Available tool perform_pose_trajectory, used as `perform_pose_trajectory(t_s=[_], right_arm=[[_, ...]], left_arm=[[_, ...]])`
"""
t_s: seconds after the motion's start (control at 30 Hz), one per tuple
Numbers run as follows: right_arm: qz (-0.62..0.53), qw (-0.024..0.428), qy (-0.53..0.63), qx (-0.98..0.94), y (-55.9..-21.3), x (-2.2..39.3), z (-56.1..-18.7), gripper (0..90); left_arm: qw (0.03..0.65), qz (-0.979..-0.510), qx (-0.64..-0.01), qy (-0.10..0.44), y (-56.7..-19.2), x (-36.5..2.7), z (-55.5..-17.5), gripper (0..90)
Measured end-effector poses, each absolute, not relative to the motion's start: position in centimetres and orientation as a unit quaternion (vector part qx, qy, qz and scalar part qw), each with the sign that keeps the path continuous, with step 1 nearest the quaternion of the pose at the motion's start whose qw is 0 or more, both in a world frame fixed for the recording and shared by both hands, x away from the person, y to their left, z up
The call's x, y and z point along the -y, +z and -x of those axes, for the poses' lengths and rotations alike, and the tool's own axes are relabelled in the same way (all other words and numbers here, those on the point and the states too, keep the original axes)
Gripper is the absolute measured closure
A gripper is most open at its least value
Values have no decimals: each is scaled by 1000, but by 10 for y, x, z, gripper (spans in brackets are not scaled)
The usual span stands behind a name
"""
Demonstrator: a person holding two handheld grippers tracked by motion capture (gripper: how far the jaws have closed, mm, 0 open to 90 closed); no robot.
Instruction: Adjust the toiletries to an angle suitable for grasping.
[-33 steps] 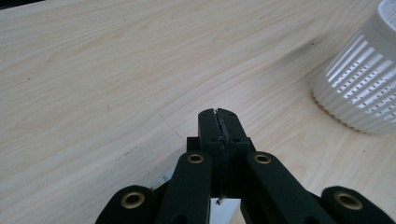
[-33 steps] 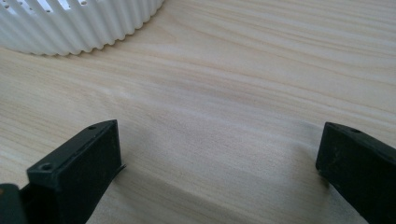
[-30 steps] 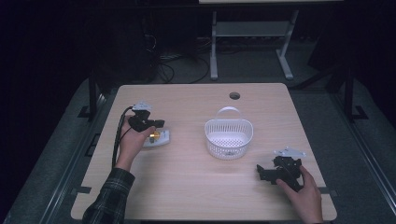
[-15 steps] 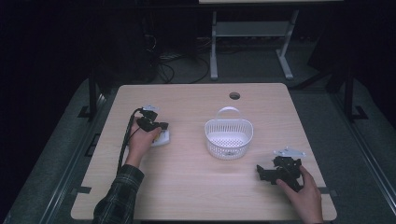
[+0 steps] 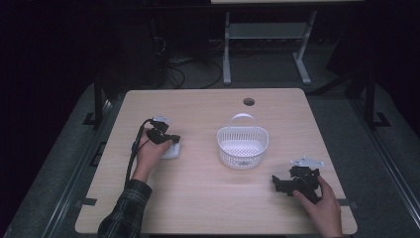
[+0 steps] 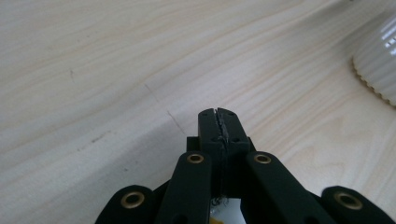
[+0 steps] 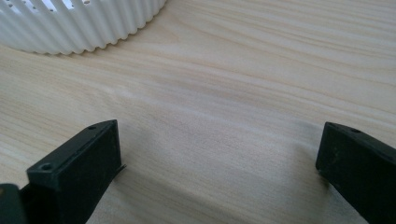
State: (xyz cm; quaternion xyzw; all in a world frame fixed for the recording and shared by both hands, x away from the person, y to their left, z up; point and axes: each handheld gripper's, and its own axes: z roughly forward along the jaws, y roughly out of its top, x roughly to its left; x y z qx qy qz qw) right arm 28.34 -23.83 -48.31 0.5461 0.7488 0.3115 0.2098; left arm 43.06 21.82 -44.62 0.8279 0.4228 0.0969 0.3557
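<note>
Both grippers differ: our left gripper (image 5: 171,140), jaws together, hovers over a small white object (image 5: 171,151); our right gripper (image 5: 277,184) rests agape. Next, we open and grasp it.

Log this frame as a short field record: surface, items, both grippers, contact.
surface: wooden table
basket: white basket, near the table's middle, handle up, looks empty
small item: white packet, lying flat, left of the basket
left gripper: left gripper, jaws shut, nothing seen between the tips, over the packet
right gripper: right gripper, jaws open and empty, low over bare table right of the basket, pointing toward it
contact: whether the left gripper touches the packet cannot be told
</note>
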Motion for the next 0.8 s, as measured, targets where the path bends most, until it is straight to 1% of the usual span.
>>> perform_pose_trajectory(t_s=[0.8], right_arm=[[-546, 210, 311, -749, -483, 237, -283, 0]], left_arm=[[335, -845, -411, 76, -451, -214, -394, 900]])
